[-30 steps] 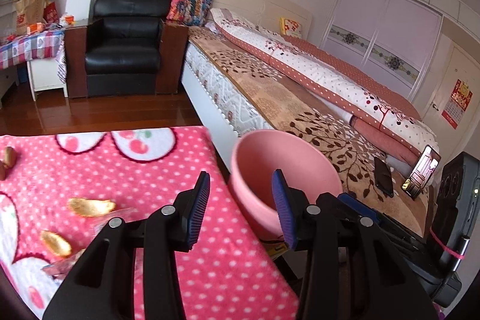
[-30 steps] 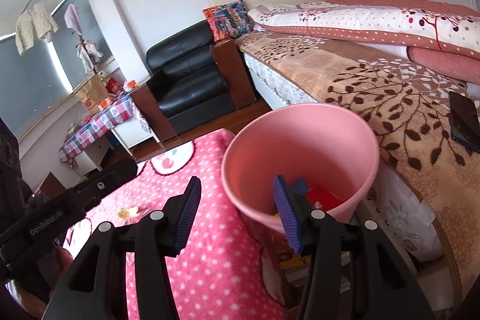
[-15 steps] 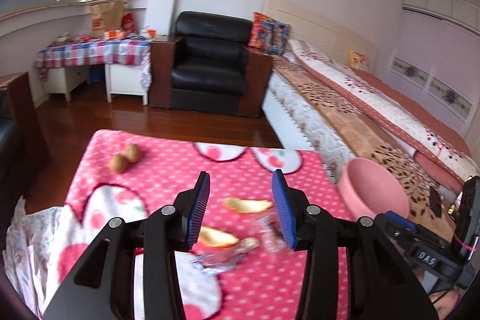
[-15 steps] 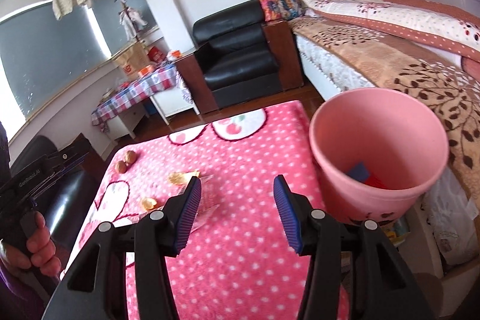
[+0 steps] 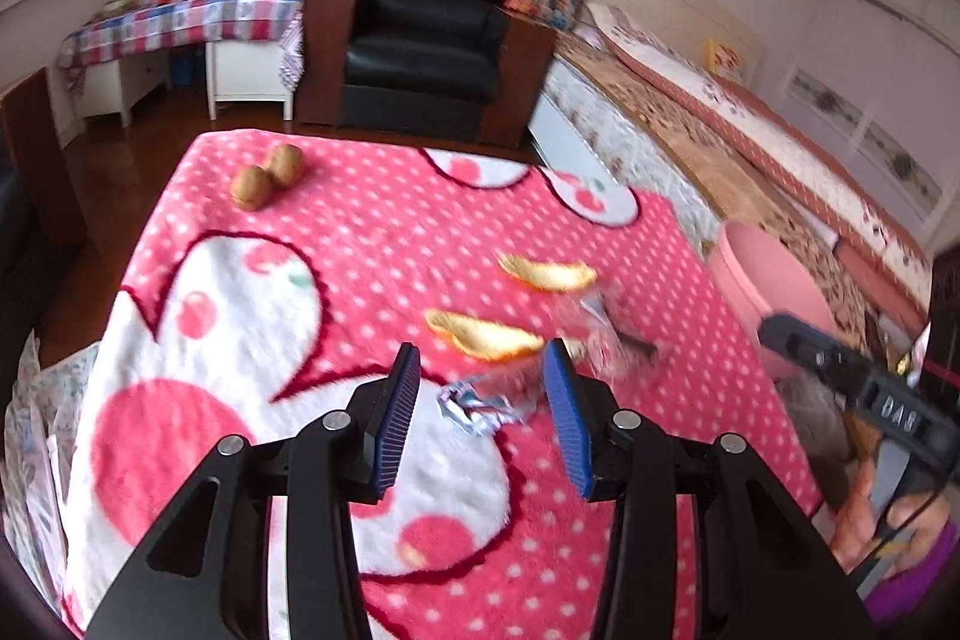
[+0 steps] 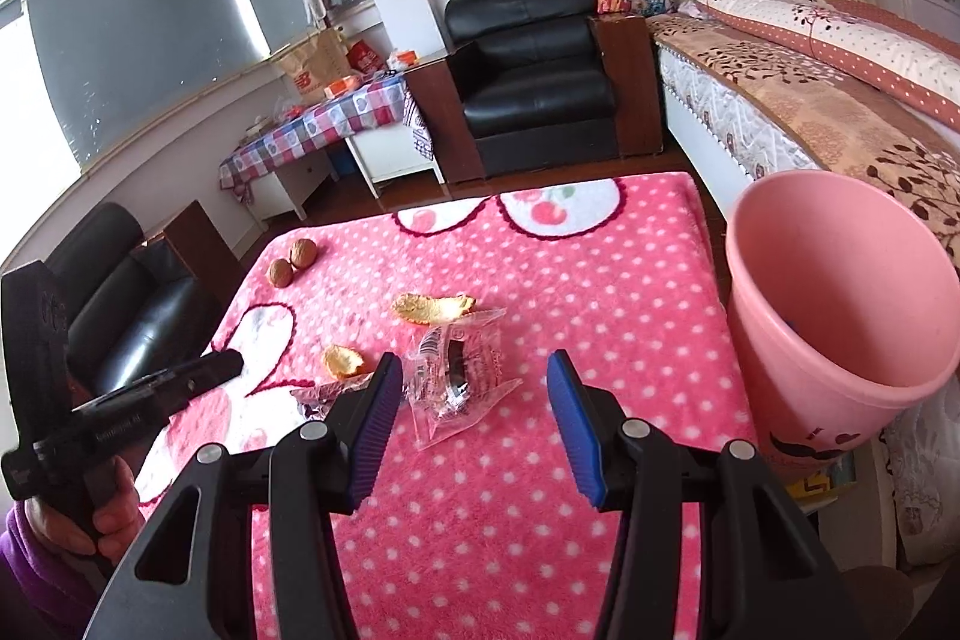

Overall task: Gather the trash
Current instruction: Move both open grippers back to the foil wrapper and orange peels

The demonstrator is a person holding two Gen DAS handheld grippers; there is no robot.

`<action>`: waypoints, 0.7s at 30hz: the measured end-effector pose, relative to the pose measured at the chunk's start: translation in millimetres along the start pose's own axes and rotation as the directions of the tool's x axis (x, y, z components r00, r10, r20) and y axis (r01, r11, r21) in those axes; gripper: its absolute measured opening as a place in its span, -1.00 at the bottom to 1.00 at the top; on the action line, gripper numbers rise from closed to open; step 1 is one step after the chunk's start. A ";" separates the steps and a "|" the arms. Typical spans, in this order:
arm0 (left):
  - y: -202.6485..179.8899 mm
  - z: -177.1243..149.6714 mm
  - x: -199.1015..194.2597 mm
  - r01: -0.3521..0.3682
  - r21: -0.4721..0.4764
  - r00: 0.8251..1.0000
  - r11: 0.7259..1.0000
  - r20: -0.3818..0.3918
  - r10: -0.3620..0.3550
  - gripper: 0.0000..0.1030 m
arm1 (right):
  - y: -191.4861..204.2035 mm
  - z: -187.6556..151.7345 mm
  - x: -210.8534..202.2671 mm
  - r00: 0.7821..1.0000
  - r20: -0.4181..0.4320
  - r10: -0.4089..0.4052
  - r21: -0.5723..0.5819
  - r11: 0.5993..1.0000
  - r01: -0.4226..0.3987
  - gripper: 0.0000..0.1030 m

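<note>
With both grippers empty and spread, trash lies just ahead of each on the pink blanket (image 6: 600, 280).
Left gripper (image 5: 480, 400): foil wrapper (image 5: 474, 406) sits between its tips, long axis across the gap. Right gripper (image 6: 468, 400): clear wrapper (image 6: 462, 376) between its tips, left of centre. Pink bin (image 6: 840, 304) stands off the blanket's right edge.

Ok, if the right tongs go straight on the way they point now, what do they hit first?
Most likely the clear plastic wrapper on the pink dotted blanket. It lies just ahead of the open right tongs, a little toward the left finger. Depth is hard to judge, so they might meet the blanket just short of it.
</note>
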State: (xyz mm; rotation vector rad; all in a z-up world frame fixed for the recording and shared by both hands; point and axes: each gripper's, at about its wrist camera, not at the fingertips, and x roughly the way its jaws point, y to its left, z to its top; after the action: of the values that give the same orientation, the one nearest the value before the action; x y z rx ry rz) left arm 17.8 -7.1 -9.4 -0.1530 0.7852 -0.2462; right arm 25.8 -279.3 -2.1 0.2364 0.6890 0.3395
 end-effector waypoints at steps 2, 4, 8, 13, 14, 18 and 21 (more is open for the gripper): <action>-7.5 -5.2 10.9 -0.015 0.054 0.999 0.998 -0.032 0.017 -0.16 | 0.2 0.5 5.2 1.000 -0.012 0.001 0.003 1.000 -0.001 -0.03; -14.8 -6.6 20.1 -0.017 0.110 0.999 0.994 -0.038 0.021 -0.16 | 0.9 1.1 9.6 1.000 -0.022 0.003 0.000 1.000 -0.003 -0.03; -21.7 -4.6 37.6 0.035 0.195 0.997 0.980 -0.078 -0.020 -0.16 | 0.3 0.9 14.2 0.999 -0.036 0.000 -0.005 1.000 0.000 -0.03; -23.3 -4.9 60.0 0.093 0.207 0.985 0.974 -0.159 -0.060 -0.16 | -4.1 0.5 17.2 0.999 -0.041 -0.008 0.014 1.000 0.008 -0.03; -22.7 -4.8 63.5 0.090 0.203 0.984 0.975 -0.169 -0.056 -0.16 | -4.8 0.6 17.4 0.999 -0.042 -0.008 0.015 1.000 0.009 -0.03; -19.9 -3.0 68.7 0.082 0.198 0.985 0.977 -0.167 -0.049 -0.16 | -5.4 0.7 20.2 0.999 -0.048 -0.014 0.019 1.000 0.014 -0.03; -18.1 -3.9 70.2 0.089 0.195 0.982 0.977 -0.181 -0.053 -0.25 | -3.3 0.8 22.2 0.999 -0.052 -0.010 0.019 1.000 0.011 -0.03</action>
State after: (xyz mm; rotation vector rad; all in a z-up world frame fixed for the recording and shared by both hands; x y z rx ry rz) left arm 59.9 -44.0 -55.7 0.0333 0.9244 -0.4101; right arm 43.1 -274.0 -15.4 0.2428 0.7449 0.3301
